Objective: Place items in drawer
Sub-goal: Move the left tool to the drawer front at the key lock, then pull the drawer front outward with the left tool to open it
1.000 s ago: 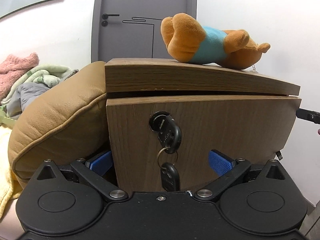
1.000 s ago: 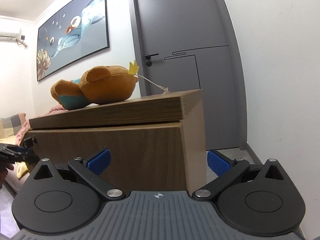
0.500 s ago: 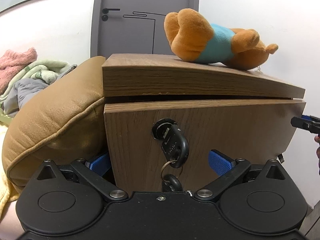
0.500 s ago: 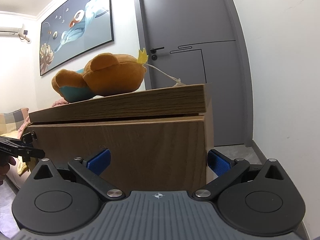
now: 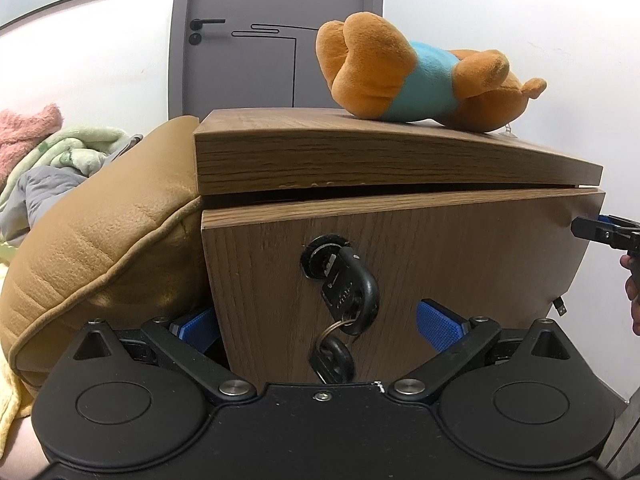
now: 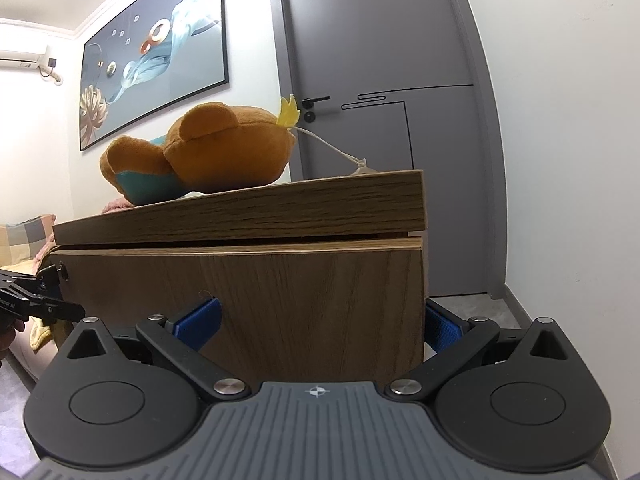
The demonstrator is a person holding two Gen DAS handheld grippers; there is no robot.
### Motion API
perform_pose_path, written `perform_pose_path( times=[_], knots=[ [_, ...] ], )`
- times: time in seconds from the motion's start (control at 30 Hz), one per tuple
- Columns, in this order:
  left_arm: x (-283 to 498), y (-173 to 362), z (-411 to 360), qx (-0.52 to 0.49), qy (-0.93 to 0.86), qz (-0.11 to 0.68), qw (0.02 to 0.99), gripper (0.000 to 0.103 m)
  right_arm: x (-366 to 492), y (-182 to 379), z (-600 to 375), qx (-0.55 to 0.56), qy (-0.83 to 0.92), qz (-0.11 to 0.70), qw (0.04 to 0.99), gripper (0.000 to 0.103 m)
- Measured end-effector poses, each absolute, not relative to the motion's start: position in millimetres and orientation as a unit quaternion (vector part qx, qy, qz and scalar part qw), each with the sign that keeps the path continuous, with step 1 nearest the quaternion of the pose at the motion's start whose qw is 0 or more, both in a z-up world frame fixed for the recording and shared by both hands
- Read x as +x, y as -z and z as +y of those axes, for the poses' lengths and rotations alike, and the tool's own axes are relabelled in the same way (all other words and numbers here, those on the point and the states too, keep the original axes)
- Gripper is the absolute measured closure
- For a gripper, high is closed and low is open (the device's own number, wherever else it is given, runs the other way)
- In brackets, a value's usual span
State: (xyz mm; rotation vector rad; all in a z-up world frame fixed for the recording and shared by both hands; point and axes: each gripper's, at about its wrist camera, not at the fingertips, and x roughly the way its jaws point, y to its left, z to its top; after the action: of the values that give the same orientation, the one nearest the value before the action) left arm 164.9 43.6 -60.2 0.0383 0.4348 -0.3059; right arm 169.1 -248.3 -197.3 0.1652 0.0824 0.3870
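Grey door (image 6: 384, 80), framed pic (image 6: 156, 52), tan cushion (image 5: 108, 240), AC unit (image 6: 22, 58).

Both views sit low and close against the drawer front (image 5: 400, 264): the left faces its keyed left end, the right its right corner; both share the plush bear (image 6: 200, 156).

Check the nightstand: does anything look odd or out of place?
Nothing looks damaged or spilled. The plush toy lies on its side on the nightstand top, not in the drawer. A key sits in the lock of the drawer front, with a second key hanging below.
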Motion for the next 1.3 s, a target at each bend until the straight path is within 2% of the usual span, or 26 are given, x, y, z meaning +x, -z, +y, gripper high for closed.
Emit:
perform_pose_path(
  times=[0.27,1.3],
  knots=[
    [154,66,43,0.047,0.165,0.204,0.964,0.003,165,195,-248,0.059,-0.205,0.049,0.976,0.000],
    [86,58,42,0.056,0.186,0.214,0.957,0.003,92,194,-249,0.027,-0.239,0.074,0.968,0.000]
  ],
)
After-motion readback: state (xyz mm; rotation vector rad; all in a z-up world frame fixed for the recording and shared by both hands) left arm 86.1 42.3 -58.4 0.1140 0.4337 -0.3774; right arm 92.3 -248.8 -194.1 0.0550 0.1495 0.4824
